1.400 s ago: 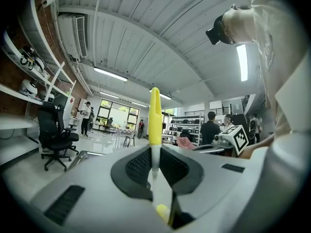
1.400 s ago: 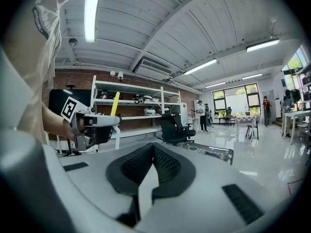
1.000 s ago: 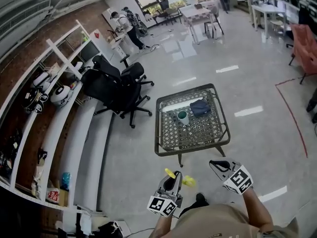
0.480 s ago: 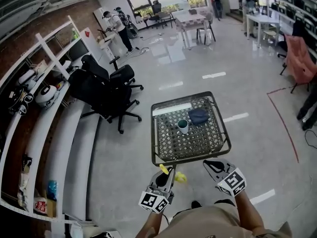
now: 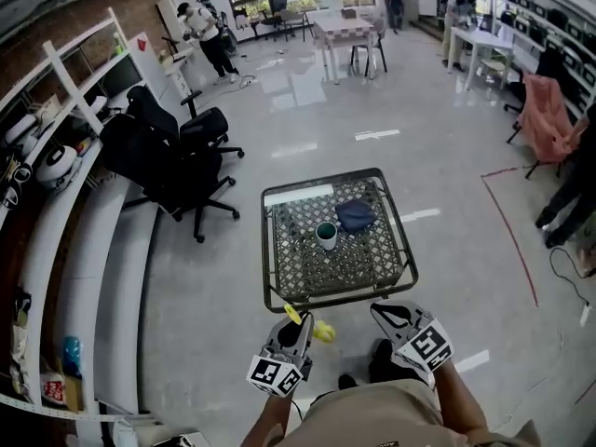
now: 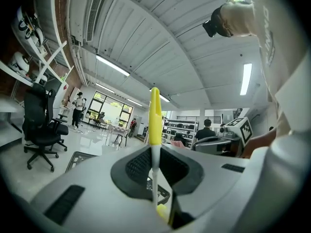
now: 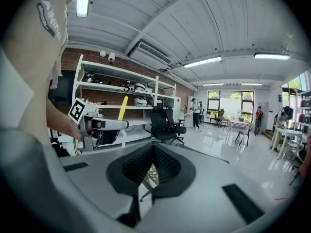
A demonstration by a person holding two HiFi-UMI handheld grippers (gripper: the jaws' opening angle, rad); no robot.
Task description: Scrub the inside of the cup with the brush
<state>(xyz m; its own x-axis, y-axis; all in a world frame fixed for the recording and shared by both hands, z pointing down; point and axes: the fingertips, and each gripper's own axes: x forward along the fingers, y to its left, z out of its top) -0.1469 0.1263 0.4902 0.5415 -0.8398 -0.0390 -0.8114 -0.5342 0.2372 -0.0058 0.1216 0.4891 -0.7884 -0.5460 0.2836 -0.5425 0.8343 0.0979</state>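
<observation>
1. Table (image 5: 266, 250), frame centre, carries the cup (image 5: 327, 236) beside a dark cloth (image 5: 356, 215); cup untouched, scrubbing not begun.
2. Left gripper (image 6: 154, 164), bottom centre: jaws clamped on the yellow brush (image 6: 154, 120), well apart from the cup.
3. Right gripper (image 7: 153, 161), bottom right: jaws closed, empty.

An open-plan office or lab: swivel chairs (image 5: 166, 161), wall shelving (image 5: 67, 84), desks (image 5: 481, 41), glossy floor (image 5: 438, 156)

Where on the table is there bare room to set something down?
On the table, the whole near half, between the cup and the near rim, is bare, as is the left strip beside the cup. The far right is crowded: a dark cloth lies close by the cup.
</observation>
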